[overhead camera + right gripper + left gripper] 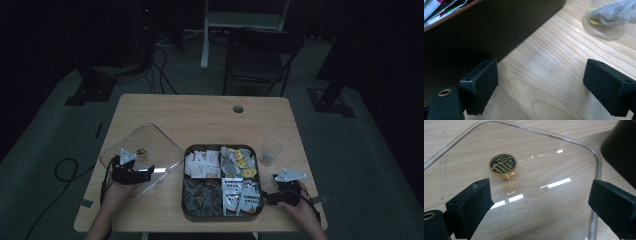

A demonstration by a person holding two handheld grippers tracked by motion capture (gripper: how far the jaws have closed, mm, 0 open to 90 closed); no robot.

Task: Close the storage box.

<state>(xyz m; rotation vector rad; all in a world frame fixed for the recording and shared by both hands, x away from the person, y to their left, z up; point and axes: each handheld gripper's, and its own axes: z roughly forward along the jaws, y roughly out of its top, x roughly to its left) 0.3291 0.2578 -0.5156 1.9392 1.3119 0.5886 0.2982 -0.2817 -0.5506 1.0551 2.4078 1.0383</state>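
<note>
A clear square lid (150,145) with a gold round knob (141,151) lies flat on the table's left side. My left gripper (148,170) hovers over its near edge, open, jaws wide apart with the knob (503,164) ahead of them and the lid (544,165) beneath. A dark square tray (221,148) of tea bags and sachets in four compartments sits at centre front. My right gripper (266,198) rests low beside the tray's right wall (474,32), open and holding nothing.
A small clear cup (270,152) holding a tea bag (616,11) stands right of the tray. A cable hole (238,108) lies near the table's far edge. A folding chair (260,55) stands beyond the table; cables trail on the floor at left.
</note>
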